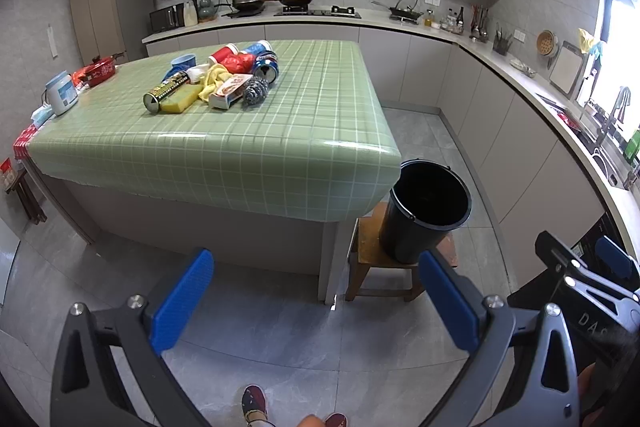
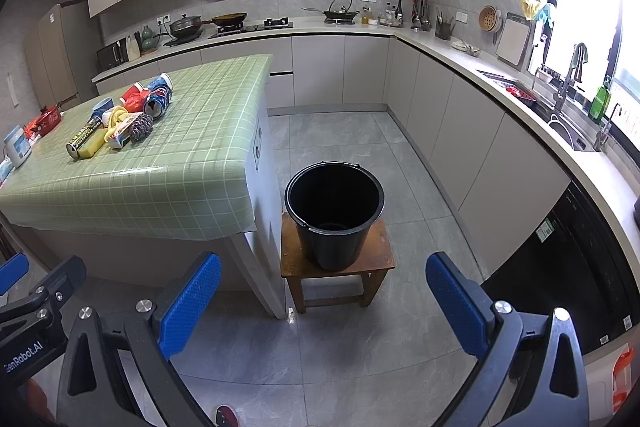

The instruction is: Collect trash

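We hold both grippers above the kitchen floor, well back from the table (image 1: 256, 147). Our left gripper (image 1: 316, 301) has its 2 blue fingers spread wide with nothing between them; our right gripper (image 2: 323, 305) is likewise released and empty. The trash pile (image 1: 216, 79) of cans, cups, a sponge, a yellow cloth, a box and a steel scrubber sits together on the green checked tabletop. A black bucket (image 2: 334, 215) stands upright on a small wooden stool (image 2: 376, 259) just beside the table's corner.
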Tool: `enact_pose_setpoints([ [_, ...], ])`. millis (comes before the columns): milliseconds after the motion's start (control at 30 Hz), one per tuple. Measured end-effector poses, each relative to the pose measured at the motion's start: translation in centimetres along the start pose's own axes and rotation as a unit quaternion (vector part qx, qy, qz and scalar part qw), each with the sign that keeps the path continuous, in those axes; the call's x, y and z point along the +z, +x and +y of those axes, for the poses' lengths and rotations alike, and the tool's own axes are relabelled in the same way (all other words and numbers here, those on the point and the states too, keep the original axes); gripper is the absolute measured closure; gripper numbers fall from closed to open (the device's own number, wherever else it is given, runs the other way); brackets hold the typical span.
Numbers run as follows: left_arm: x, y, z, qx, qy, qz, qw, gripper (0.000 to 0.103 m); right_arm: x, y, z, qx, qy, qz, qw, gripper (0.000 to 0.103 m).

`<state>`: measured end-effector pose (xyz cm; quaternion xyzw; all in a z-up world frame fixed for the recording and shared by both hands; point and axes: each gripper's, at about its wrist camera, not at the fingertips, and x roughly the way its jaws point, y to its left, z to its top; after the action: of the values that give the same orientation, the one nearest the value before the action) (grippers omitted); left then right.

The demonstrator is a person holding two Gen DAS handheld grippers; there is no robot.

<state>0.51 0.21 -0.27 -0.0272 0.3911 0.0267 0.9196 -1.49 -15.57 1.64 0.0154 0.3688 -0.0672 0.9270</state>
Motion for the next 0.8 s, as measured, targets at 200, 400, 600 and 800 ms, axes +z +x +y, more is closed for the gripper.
enact_pose_setpoints([
  [200, 0.03, -0.04, -0.09, 0.000, 0.000, -0.001, 1.0000, 0.000, 0.10, -0.02, 0.13, 0.000, -0.002, 0.000, 1.000, 0.000],
  [400, -0.02, 0.09, 0.09, -0.001, -0.001, 0.000, 1.0000, 0.000, 0.17, -0.12, 0.20, 0.003, -0.003, 0.000, 1.000, 0.000],
  [600, 0.08, -0.07, -0.20, -0.001, 0.000, -0.001, 1.0000, 0.000, 0.10, -0.23, 0.15, 0.005, -0.003, -0.001, 1.000, 0.000],
  [800, -0.03, -0.06, -0.04, -0.001, 0.000, -0.001, 1.0000, 0.000, 0.04, -0.30, 0.26, 0.006, -0.004, -0.003, 1.000, 0.000],
])
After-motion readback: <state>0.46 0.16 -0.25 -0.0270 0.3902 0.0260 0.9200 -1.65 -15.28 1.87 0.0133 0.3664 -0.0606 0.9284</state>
